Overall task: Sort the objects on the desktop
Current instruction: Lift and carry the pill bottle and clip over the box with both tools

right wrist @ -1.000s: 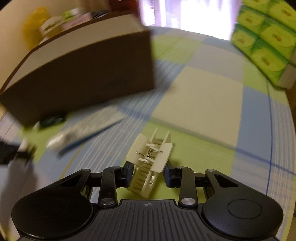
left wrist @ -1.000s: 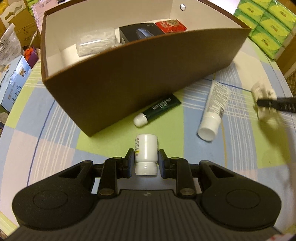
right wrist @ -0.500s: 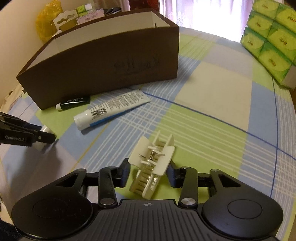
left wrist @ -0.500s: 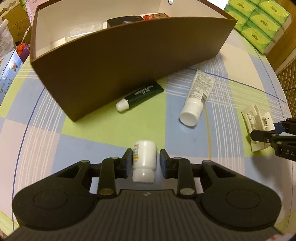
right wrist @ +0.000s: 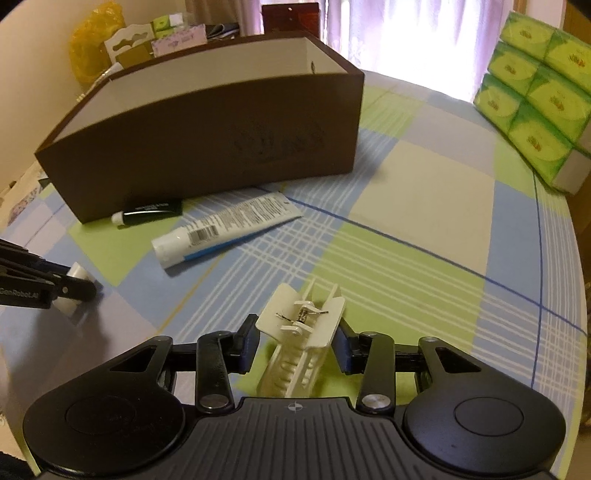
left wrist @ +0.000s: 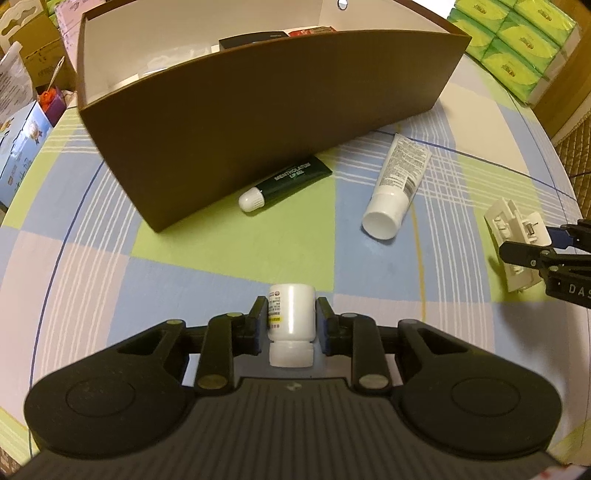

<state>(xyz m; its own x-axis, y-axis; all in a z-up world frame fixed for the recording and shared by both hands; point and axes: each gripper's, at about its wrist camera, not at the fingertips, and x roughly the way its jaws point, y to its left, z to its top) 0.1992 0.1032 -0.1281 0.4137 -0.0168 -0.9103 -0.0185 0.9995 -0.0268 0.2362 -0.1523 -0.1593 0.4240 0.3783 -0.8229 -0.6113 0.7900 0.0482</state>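
Observation:
My left gripper (left wrist: pixel 291 317) is shut on a small white pill bottle (left wrist: pixel 291 317), held low over the checked tablecloth. My right gripper (right wrist: pixel 295 345) is shut on a cream hair claw clip (right wrist: pixel 301 332); the clip also shows at the right of the left wrist view (left wrist: pixel 515 236). A brown storage box (left wrist: pixel 258 118) stands ahead, also in the right wrist view (right wrist: pixel 221 147). A dark green lip gel tube (left wrist: pixel 284 182) and a white cream tube (left wrist: pixel 397 184) lie on the cloth in front of the box.
Inside the box lie a black case (left wrist: pixel 251 38), a red packet (left wrist: pixel 310 32) and a clear bag. Green tissue packs (right wrist: pixel 535 92) are stacked at the far right. Cardboard boxes and clutter (left wrist: pixel 26 74) stand left of the table.
Both grippers have pulled back from the box with their objects held. The right wrist view has steadied from a blurred swing.

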